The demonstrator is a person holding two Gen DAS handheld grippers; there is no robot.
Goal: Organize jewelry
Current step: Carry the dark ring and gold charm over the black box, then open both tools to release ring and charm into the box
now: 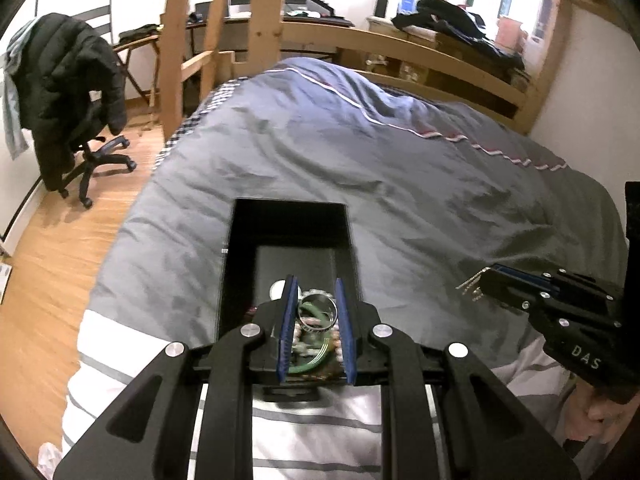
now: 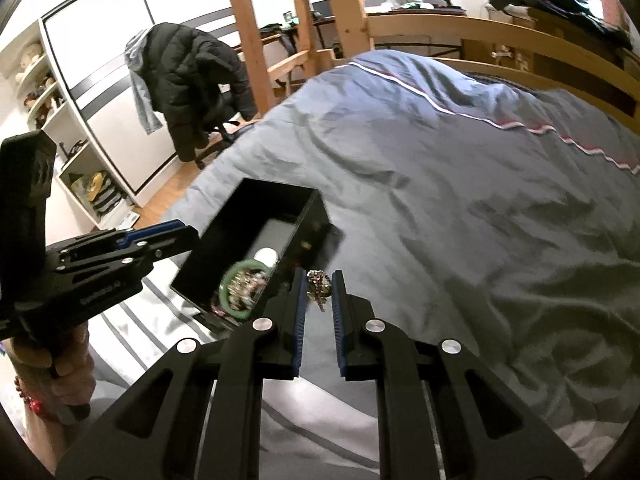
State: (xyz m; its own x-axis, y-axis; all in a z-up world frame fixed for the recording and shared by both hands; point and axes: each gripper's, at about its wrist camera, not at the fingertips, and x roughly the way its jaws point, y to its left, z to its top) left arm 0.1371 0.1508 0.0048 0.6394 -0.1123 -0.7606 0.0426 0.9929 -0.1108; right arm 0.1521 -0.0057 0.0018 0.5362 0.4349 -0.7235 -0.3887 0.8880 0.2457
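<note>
Gripping a black box (image 2: 256, 248) of bangles above the bed (image 2: 460, 200), the left gripper (image 1: 316, 328) clamps its wall; the right gripper (image 2: 318, 292) pinches a chain (image 2: 319, 285) that could slip and drop.

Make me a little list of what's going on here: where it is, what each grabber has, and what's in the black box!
place: bed with a grey duvet
left gripper: grips the near wall of the black box and holds it up
right gripper: shut on a small silvery chain piece
in the box: green bangle, a metal ring, other jewelry too blurred to name
nearby: office chair with a black jacket
</note>
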